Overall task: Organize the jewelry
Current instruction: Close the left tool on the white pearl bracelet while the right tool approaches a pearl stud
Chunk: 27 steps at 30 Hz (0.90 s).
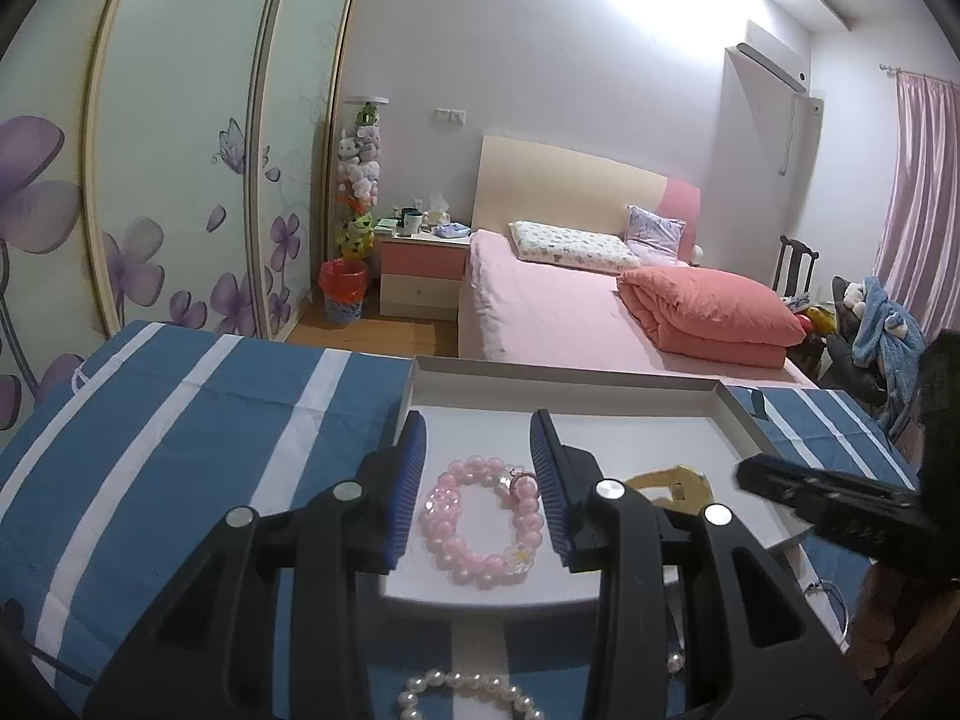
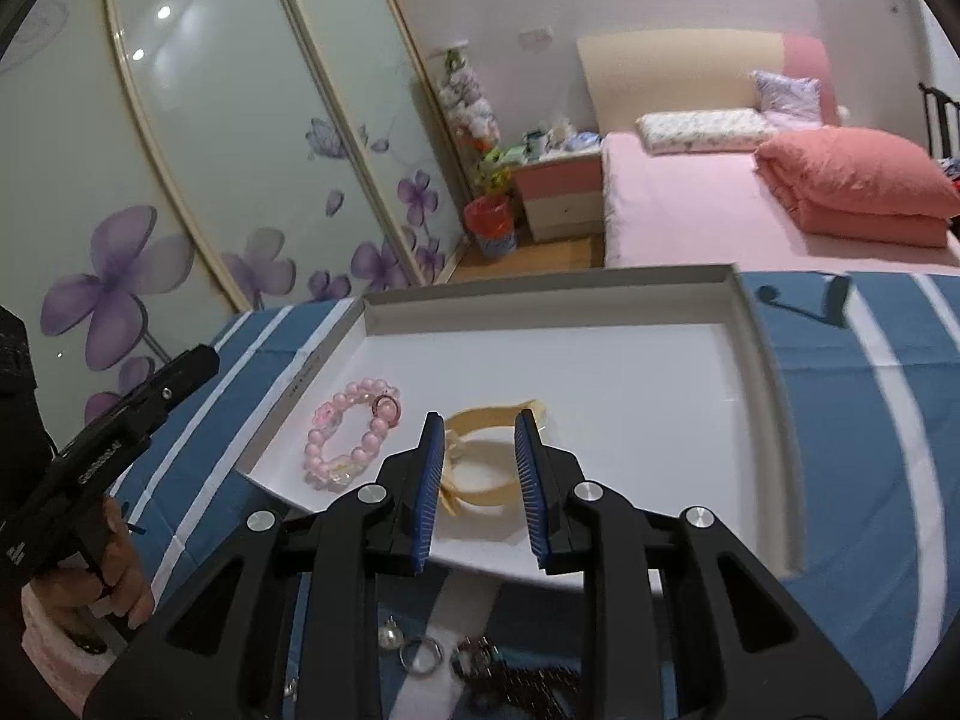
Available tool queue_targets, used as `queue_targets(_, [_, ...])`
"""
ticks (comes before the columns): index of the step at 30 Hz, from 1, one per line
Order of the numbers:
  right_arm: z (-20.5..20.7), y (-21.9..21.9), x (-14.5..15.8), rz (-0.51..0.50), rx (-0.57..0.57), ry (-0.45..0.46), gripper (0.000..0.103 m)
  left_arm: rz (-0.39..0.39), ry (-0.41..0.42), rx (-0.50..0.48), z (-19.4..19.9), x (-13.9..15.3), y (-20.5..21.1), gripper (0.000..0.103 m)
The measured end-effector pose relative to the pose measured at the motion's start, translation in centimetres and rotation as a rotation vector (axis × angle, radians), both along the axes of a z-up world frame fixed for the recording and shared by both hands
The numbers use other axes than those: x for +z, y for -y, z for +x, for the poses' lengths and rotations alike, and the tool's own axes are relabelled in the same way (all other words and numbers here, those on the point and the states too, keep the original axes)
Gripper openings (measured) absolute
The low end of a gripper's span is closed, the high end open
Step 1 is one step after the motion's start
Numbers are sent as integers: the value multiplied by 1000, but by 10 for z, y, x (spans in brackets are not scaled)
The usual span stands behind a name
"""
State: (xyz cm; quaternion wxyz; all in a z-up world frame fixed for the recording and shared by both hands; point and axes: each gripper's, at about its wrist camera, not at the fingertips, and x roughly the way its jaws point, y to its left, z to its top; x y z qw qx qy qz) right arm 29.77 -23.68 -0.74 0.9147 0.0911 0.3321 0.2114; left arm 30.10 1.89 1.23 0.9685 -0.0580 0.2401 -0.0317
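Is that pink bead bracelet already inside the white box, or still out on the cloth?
Inside. The pink bead bracelet lies on the white box floor, beside a yellow band.

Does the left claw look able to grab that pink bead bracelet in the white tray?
Probably yes. The left gripper hangs open above the pink bracelet in the tray, nothing between them. The cream hair band lies apart, beside it.

Pink bracelet, blue-striped cloth

Faint white lettering along the side of the left gripper, seen from the right wrist, too blurred to read; small dark print on the tray rim, also illegible
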Motion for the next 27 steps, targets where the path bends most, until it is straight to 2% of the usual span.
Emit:
queue_targets(6, [-46, 16, 17, 16, -33, 67, 26, 22, -17, -25, -24, -2, -5, 37])
queue_targets(8, [-67, 23, 17, 27, -41, 83, 26, 28, -36, -36, -32, -7, -7, 42])
queue_targets(12, [-98, 29, 14, 27, -54, 100, 26, 36, -102, -62, -52, -26, -9, 49])
queue_targets(15, [-123, 31, 11, 12, -60, 112, 26, 58, -150, -67, -61, -39, -8, 50])
queue_targets(20, [-146, 43, 7, 38, -86, 110, 26, 96, -273, -45, -53, -61, -7, 50])
queue_targets(27, [-160, 56, 4, 48, -118, 110, 26, 130, -370, -27, -38, -75, -6, 48])
